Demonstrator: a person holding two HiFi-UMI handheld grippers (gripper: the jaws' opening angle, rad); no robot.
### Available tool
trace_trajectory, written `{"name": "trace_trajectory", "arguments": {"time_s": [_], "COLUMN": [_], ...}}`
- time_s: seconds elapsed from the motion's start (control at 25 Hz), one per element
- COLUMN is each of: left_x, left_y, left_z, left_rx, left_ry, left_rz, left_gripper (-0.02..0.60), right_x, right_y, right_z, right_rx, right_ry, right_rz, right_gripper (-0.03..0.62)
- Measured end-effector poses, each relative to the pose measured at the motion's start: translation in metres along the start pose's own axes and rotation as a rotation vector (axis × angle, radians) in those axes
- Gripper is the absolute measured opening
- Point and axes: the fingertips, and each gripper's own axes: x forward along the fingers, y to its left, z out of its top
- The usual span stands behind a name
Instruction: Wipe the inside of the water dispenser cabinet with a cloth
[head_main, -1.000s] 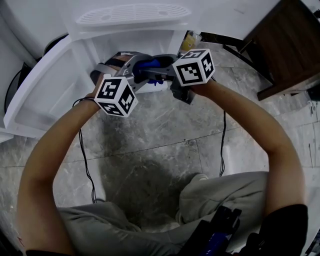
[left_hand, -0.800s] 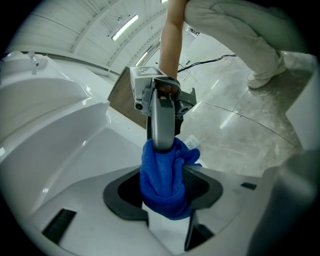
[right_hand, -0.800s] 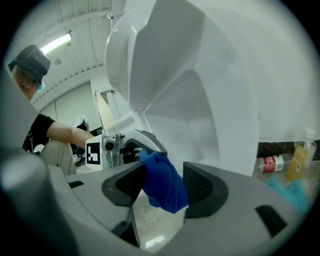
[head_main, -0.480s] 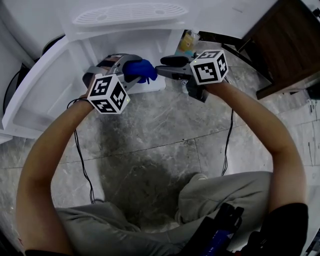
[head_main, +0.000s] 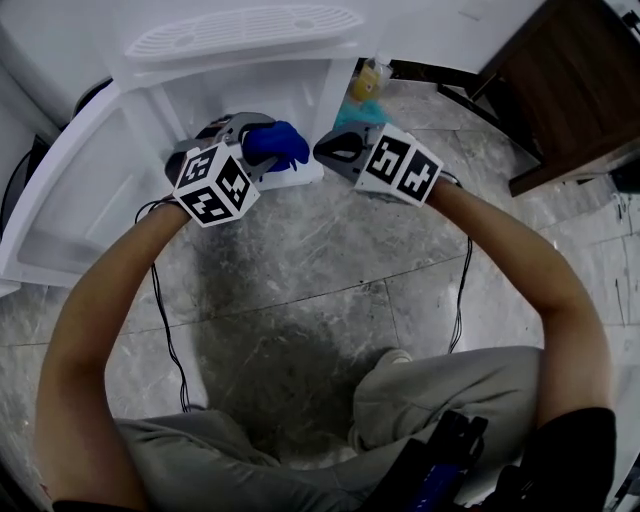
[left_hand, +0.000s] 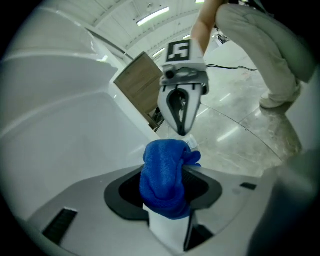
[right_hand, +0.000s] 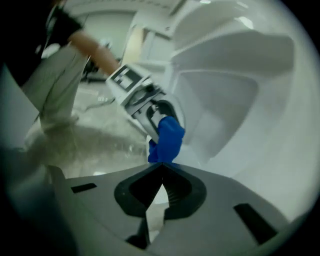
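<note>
A bunched blue cloth (head_main: 276, 143) sticks out of my left gripper (head_main: 262, 142), which is shut on it just in front of the white water dispenser's open lower cabinet (head_main: 262, 88). In the left gripper view the cloth (left_hand: 165, 175) fills the gap between the jaws of the left gripper (left_hand: 169, 172). My right gripper (head_main: 322, 149) hangs a little to the right of the cloth, apart from it. The right gripper (right_hand: 161, 169) has its jaws closed tip to tip with nothing between them. From there I see the left gripper's cloth (right_hand: 169, 139) ahead, beside the cabinet's white inner wall (right_hand: 220, 115).
The cabinet door (head_main: 70, 185) swings open to the left. A drip grille (head_main: 245, 30) sits above the opening. A yellowish bottle (head_main: 372, 78) stands on the floor right of the dispenser, and a dark wooden unit (head_main: 570, 90) is further right. Black cables (head_main: 165, 310) trail over the marble floor.
Both grippers were together on the cloth. The right gripper has let go, drawn off to the right, rolled and shut. The left gripper keeps the cloth and has sunk a little.
</note>
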Motion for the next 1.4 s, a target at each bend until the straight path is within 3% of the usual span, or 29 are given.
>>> {"name": "trace_trajectory", "arguments": {"time_s": [0.08,0.16,0.28,0.4,0.64,0.96,1.2,1.32,1.4], "left_x": [0.013,0.028,0.05,0.071,0.111,0.145,0.155,0.151,0.145], "left_y": [-0.001,0.0,0.007,0.014,0.03,0.057,0.079,0.077,0.068], "left_z": [-0.015,-0.034,-0.055,-0.067,-0.081,-0.097,-0.115,-0.109,-0.104], "left_rx": [-0.046,-0.071,-0.158,-0.245,-0.174,-0.273,-0.434,-0.417,-0.361], "left_ry": [0.07,0.168,0.24,0.254,0.286,0.247,0.226,0.208,0.197], "left_rz": [-0.012,-0.007,0.006,0.024,0.074,0.133,0.161,0.169,0.168], "left_gripper": [0.186,0.178,0.176,0.176,0.176,0.172,0.17,0.17,0.169], "right_x": [0.004,0.007,0.01,0.011,0.006,-0.004,0.005,0.01,0.016], "right_y": [0.016,0.031,0.041,0.039,0.038,0.055,0.095,0.111,0.116], "right_z": [-0.012,-0.021,-0.031,-0.038,-0.059,-0.084,-0.098,-0.114,-0.117], "right_rx": [-0.266,-0.365,-0.329,-0.276,-0.187,-0.057,-0.084,-0.127,-0.144], "right_ry": [0.094,0.124,0.121,0.106,0.1,0.114,0.144,0.185,0.193], "right_rz": [-0.051,-0.043,-0.003,0.001,0.011,0.036,0.144,0.19,0.208], "right_gripper": [-0.002,-0.002,-0.002,-0.002,-0.002,-0.002,-0.002,-0.002,-0.002]}}
